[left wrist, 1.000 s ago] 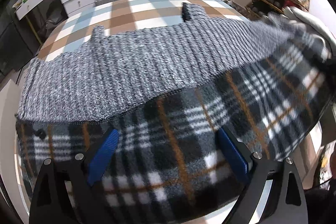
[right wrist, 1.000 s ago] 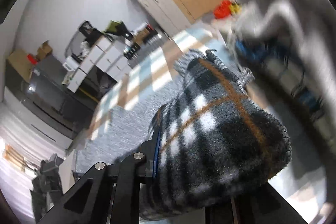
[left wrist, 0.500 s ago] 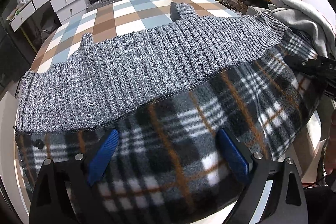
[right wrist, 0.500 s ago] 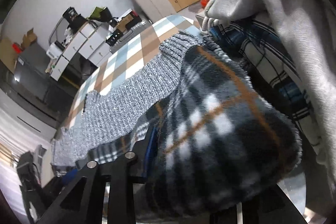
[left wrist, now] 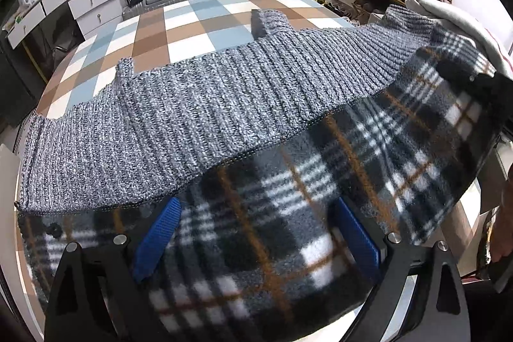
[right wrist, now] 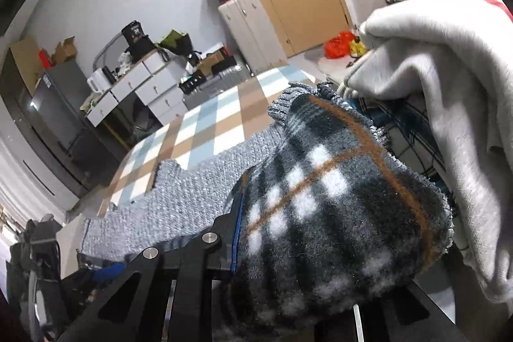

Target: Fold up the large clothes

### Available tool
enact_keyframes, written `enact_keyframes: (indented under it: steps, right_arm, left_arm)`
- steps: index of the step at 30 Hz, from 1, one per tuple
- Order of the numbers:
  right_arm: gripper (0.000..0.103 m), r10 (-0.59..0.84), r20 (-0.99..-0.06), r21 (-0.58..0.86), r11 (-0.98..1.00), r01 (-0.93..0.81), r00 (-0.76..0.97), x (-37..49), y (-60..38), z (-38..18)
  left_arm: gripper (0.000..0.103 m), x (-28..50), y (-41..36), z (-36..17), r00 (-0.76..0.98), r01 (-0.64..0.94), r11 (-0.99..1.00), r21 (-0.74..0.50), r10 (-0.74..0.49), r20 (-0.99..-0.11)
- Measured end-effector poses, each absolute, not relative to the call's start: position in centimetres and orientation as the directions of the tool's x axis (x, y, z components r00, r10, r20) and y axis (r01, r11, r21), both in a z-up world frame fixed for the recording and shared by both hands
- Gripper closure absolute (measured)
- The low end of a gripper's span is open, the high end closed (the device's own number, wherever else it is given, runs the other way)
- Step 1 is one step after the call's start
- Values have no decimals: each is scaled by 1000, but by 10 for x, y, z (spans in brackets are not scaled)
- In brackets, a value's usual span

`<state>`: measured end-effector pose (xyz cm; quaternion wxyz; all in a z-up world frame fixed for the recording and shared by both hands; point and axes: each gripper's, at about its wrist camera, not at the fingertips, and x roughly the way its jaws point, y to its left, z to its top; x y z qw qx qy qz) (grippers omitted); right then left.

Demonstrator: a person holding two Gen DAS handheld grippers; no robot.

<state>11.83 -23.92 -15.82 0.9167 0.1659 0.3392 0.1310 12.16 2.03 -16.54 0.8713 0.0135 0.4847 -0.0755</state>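
Left gripper [left wrist: 253, 233], jaws spread wide, blue pads clear of the cloth, hovers over the near edge of the plaid fleece garment [left wrist: 320, 213], which lies across the checked counter [left wrist: 205, 21] with its grey ribbed knit side [left wrist: 192, 117] turned up beyond. Right gripper [right wrist: 288, 229], at the garment's right end, is clamped on a bunched plaid corner; its jaws have just been closing on that fleece. Beside it rises a pile of grey sweatshirt [right wrist: 449, 85] and other clothes. Progress, as judged: the garment is spread flat and one corner is lifted, so a fold appears begun but not laid; the remaining folds and stacking are still to do. Legible writing: red print on the sweatshirt, and marks on distant boxes, cannot be read.
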Motion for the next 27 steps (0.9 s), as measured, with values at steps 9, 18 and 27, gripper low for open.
enact_keyframes:
  steps: [9, 18, 27]
  right_arm:
    - [85, 353, -482, 383, 908, -169, 802, 98, -252, -130]
    - [85, 297, -480, 330, 933, -143, 826, 90, -262, -127]
    - [85, 301, -485, 344, 929, -137, 821, 88, -263, -127]
  left_arm:
    - [9, 131, -5, -165, 480, 160, 979, -126, -189, -857]
    - [9, 126, -23, -116, 512, 247, 937, -248, -344, -787]
    - [10, 185, -11, -127, 474, 132, 968, -213, -250, -844]
